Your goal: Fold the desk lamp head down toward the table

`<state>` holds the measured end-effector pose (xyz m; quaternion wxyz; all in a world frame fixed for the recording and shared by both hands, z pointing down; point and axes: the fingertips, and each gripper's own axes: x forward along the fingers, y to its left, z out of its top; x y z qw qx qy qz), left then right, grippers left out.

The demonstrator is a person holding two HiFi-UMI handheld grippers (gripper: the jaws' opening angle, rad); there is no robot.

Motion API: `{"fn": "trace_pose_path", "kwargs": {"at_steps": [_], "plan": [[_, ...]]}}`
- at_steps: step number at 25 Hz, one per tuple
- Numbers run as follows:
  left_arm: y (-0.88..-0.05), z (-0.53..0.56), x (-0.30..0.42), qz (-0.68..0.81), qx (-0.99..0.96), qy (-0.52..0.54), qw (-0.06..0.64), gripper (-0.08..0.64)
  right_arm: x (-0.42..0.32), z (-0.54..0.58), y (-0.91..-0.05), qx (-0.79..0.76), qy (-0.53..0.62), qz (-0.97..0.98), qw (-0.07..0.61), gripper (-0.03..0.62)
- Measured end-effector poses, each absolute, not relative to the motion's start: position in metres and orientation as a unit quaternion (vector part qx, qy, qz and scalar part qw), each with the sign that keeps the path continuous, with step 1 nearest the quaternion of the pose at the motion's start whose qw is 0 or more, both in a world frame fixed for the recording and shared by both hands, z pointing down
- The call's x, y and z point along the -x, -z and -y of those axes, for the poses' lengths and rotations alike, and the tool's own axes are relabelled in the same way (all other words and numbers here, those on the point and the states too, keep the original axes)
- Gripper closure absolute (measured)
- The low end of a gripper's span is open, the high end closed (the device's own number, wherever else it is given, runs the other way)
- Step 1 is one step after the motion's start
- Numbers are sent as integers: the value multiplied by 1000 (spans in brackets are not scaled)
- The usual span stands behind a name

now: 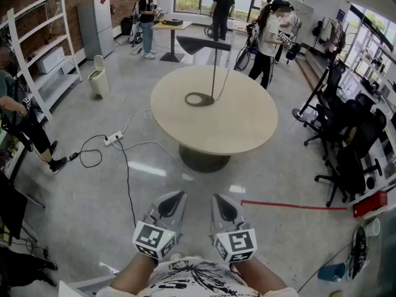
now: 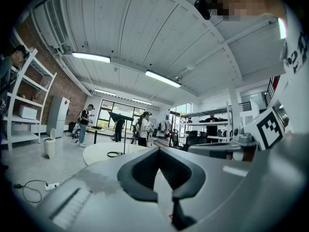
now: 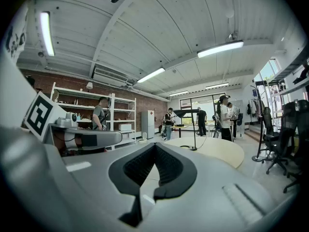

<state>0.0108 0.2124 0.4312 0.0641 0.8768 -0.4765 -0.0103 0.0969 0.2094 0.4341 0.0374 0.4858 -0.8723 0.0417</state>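
Note:
A black desk lamp (image 1: 213,67) stands on the round beige table (image 1: 247,125). Its ring base (image 1: 199,99) lies flat, a thin pole rises from it, and the flat head (image 1: 203,44) sits level at the top. Both grippers are held low near my body, well short of the table. My left gripper (image 1: 173,202) and right gripper (image 1: 221,205) are shut with nothing between the jaws. The left gripper view looks past the left gripper (image 2: 158,151) to the lamp (image 2: 123,129) far off. The right gripper view shows the right gripper (image 3: 154,146) and the distant lamp (image 3: 194,129).
A power strip (image 1: 113,138) and cables lie on the floor left of the table. Office chairs (image 1: 346,147) crowd the right side. A bin (image 1: 98,76) and white shelving (image 1: 43,54) stand at the left. Several people stand beyond the table; one person (image 1: 25,122) is at the left.

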Motion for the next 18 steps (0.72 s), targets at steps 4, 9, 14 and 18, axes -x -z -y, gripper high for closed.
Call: {"fn": "trace_pose_path", "kwargs": {"at_steps": [4,9,14,18], "plan": [[-430,-212,-11,476,-877,12,67,555,-98,-210,-432,-484,-43,873,39,584],[-432,-218,-8,469,-880,16,73,555,-93,-217,-433,-484,-40,873,38,584],[-434,-220,-8,457,-886,21,77,555,-90,-220,-433,-488,-34,872,35,584],[-439,-222,4,457,-886,22,80,555,-79,-218,-445,-488,-47,870,44,584]]}}
